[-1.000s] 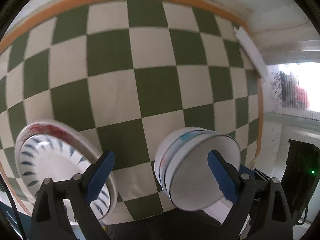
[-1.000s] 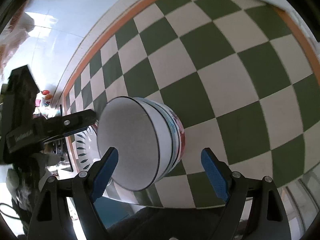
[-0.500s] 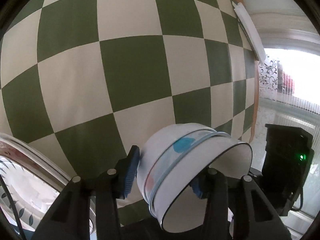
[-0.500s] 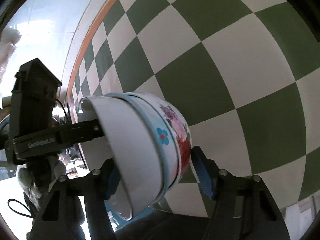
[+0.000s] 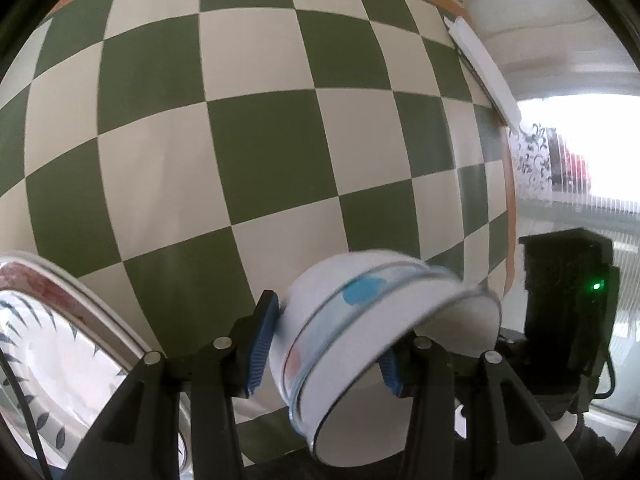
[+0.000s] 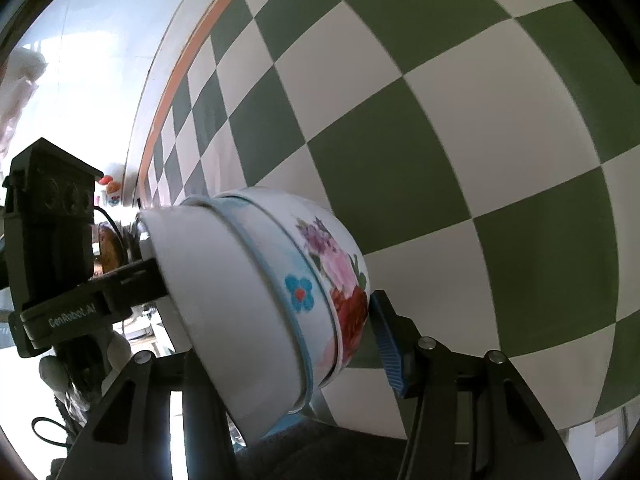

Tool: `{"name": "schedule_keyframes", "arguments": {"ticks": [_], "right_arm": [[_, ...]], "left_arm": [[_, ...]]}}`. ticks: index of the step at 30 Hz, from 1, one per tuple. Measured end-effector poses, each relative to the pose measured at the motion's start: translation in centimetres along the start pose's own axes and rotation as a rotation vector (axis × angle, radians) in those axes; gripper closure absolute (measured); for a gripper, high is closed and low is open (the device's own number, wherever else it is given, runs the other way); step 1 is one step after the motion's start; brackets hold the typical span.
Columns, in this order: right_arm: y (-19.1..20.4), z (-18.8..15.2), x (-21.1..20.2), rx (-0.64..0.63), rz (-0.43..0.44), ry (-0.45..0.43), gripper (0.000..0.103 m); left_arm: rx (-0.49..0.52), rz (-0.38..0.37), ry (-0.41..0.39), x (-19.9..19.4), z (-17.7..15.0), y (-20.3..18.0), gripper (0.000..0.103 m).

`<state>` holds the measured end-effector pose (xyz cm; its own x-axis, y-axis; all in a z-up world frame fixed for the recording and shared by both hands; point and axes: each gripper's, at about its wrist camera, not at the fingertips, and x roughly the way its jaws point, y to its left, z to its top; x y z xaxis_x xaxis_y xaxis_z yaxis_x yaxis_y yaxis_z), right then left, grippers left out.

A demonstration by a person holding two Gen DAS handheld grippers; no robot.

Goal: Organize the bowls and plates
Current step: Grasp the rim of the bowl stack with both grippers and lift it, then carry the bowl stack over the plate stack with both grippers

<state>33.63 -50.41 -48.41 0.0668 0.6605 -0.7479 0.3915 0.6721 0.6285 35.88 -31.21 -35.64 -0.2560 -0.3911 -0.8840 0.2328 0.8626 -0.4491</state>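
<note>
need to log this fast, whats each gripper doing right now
left gripper: closed on the stack of bowls
right gripper: jaws closing, pads around the same stack of bowls

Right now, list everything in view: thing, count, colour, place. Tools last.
bowl stack: three nested bowls lying on their side, white with a blue rim band, a blue flower and a pink-red floral print; near edge of the cloth, between both tools.
plate stack: at least two, white with dark leaf marks and a red print; lower left of the left wrist view.
checkered tablecloth: one, green and cream with an orange border; covers the table.
white strip: one, white; far right edge of the cloth.
left tool: one, black with blue pads; pads gripping the bowl stack.
right tool: one, black with blue pads; jaws closing on the same stack, far pad at the floral bowl, near pad hidden.
</note>
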Motion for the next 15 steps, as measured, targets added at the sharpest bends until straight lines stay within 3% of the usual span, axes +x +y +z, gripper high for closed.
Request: {"name": "schedule_keyframes", "arguments": {"ticks": [7,15], "right_arm": [[0.6,0.6,1.1,0.023,0.015,0.08,0.05],[2.8,1.6,0.2,-0.038,0.013,0.116,0.052]], "left_arm": [[-0.035,0.036,0.004,-0.1,-0.1,0.3,0.061],[-0.079,0.037,-0.043,-2.4,-0.6,0.6,0.061]]}}
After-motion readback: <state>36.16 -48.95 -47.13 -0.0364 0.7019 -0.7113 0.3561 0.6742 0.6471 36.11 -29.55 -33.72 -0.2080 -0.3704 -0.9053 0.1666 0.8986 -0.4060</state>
